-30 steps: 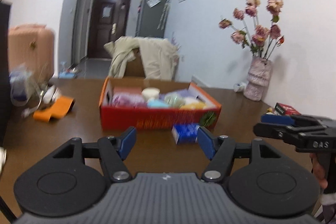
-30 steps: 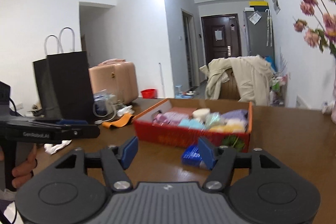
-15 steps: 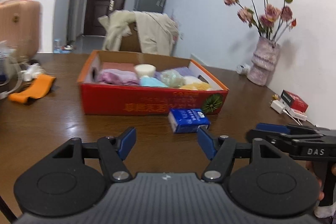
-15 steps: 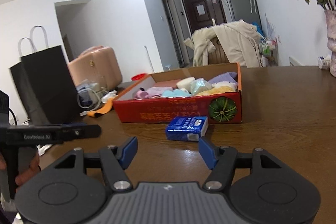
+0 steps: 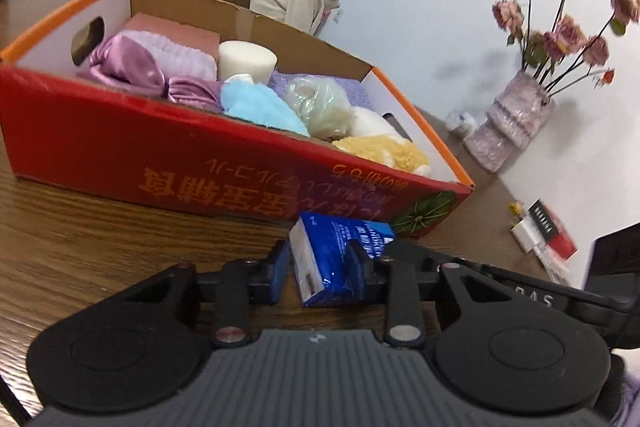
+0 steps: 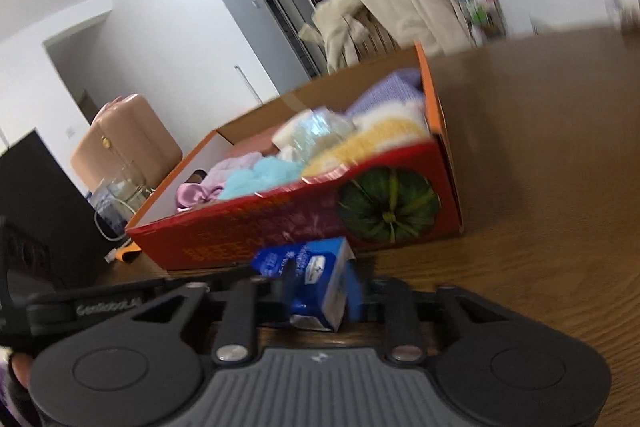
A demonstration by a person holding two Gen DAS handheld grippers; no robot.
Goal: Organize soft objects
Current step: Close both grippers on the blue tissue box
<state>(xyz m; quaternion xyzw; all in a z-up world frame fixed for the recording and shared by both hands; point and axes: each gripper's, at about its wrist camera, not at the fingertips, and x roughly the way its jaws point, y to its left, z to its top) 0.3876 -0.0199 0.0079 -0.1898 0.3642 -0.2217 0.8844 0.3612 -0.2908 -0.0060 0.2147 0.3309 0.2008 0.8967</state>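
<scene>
pack: lies in front of the box, long side pointing at it
left gripper: partly open, one finger touching the pack, no squeeze yet
right gripper: partly open around the pack too; grip too blurry to tell

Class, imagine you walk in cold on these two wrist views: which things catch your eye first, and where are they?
The red cardboard box on the wooden table, packed with pastel soft things. In front of it a blue tissue pack sits between both grippers' fingers; contact is unclear. Dried pink roses in a vase stand by the wall.
</scene>
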